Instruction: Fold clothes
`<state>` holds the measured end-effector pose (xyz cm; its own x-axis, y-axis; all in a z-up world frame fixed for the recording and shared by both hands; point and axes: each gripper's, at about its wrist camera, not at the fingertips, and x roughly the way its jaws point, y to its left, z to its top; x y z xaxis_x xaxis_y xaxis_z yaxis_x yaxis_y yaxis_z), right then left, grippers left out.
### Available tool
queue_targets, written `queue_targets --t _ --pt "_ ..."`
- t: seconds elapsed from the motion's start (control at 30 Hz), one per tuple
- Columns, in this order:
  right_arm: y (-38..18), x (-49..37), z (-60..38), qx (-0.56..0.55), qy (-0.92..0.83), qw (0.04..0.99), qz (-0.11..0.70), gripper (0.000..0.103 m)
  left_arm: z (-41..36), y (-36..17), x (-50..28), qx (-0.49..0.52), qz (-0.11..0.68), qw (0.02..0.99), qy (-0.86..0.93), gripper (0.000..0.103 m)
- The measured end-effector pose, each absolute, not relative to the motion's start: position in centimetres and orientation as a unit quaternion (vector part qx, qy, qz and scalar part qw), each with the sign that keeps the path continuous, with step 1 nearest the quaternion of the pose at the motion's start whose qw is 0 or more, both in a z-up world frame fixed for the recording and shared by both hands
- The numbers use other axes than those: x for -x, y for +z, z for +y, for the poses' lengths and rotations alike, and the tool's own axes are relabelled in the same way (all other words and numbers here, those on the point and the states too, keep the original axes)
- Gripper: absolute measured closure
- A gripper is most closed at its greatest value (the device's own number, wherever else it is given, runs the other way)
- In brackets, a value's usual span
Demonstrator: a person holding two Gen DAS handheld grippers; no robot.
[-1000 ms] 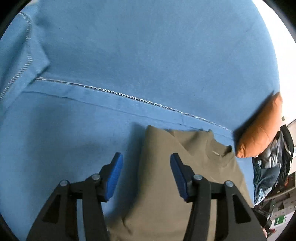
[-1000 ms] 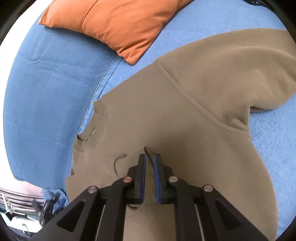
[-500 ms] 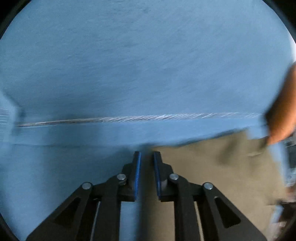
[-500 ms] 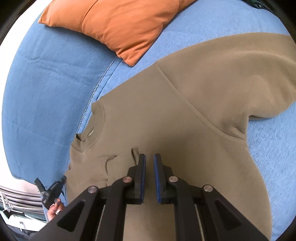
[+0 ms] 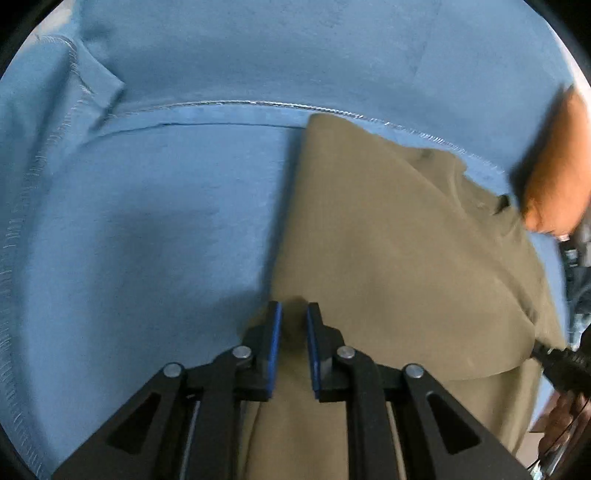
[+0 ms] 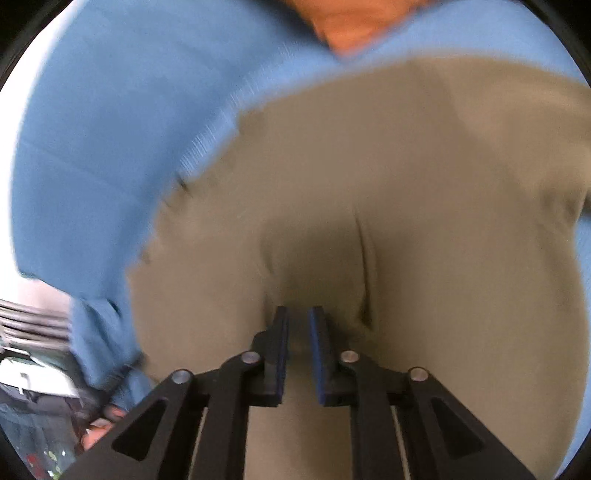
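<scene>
Garment: olive-brown sweatshirt (image 5: pixel 388 236) lies spread on a blue sofa cushion (image 5: pixel 147 229); its collar end sits near the white-stitched seam (image 5: pixel 229 105) where the seat meets the backrest.

Left gripper (image 5: pixel 293 314): blue-padded fingers (image 5: pixel 274 347) stand nearly together with a narrow gap, and a raised ridge of the sweatshirt's left edge sits between them, so they appear to pinch that fabric. The garment's straight left border runs up and away from the fingertips toward the seam.

Right gripper (image 6: pixel 298 317): fingers (image 6: pixel 282 350) are likewise drawn close with a narrow slot. Sweatshirt (image 6: pixel 406 221) fabric fills the view under and ahead of them, dark with shadow at the tips. This view is blurred, so I cannot tell whether cloth is actually caught between the pads or only lies beneath them. A lengthwise crease (image 6: pixel 364 266) rises just right of the fingertips.

Cushion: an orange pillow (image 5: pixel 554 166) rests at the right of the left wrist view, just beside the sweatshirt's collar; the same pillow (image 6: pixel 347 22) shows at the top edge of the right wrist view, beyond the garment.

Edges: a pile of dark clothing (image 5: pixel 580 280) lies past the sofa on the right in the left wrist view. A person's fingertips (image 6: pixel 99 424) show at the lower left of the right wrist view.
</scene>
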<state>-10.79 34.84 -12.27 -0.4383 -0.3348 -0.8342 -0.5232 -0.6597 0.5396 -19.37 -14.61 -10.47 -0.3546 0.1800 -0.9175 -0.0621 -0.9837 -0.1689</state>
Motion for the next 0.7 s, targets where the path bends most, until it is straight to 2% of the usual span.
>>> queue_targets --t 0.07,0.17,0.2,0.23,0.27,0.33,0.4,0.47,0.53,0.7 --pt "-13.0 9.9 35.4 0.517 0.731 0.082 0.439 0.091 -14.3 -8.9 17.9 0.564 -0.075 0.066 0.819 0.087" --pt "-12.3 9.9 35.6 0.509 0.747 0.088 0.419 0.09 -14.1 -6.8 15.5 0.567 -0.135 0.071 0.809 0.083" --pt "-12.1 9.9 35.7 0.509 0.752 0.091 0.408 0.088 -13.9 -6.8 15.1 0.564 -0.154 0.075 0.808 0.083" --pt "-12.0 10.0 35.8 0.509 0.757 0.093 0.398 0.077 -13.6 -7.0 14.7 0.558 -0.161 0.079 0.81 0.083" --pt "-11.8 10.1 35.9 0.509 0.762 0.095 0.387 0.073 -13.0 -7.3 14.6 0.553 -0.161 0.081 0.814 0.082" --pt "-13.1 9.3 37.0 0.51 0.741 0.107 0.423 0.073 -11.3 -8.7 15.8 0.548 -0.118 0.068 0.825 0.082" --pt "-13.6 8.9 37.6 0.507 0.733 0.113 0.439 0.073 -11.8 -11.8 17.3 0.584 -0.083 0.023 0.807 0.082" --pt "-13.2 8.8 37.9 0.5 0.738 0.113 0.438 0.073 -13.6 -13.2 18.0 0.611 -0.132 0.015 0.78 0.079" --pt "-12.8 8.6 38.1 0.493 0.744 0.113 0.437 0.073 -13.5 -12.1 17.8 0.602 -0.147 0.006 0.785 0.079" --pt "-11.9 8.2 38.7 0.476 0.757 0.114 0.433 0.072 -8.5 -8.9 17.3 0.549 -0.067 0.067 0.831 0.078"
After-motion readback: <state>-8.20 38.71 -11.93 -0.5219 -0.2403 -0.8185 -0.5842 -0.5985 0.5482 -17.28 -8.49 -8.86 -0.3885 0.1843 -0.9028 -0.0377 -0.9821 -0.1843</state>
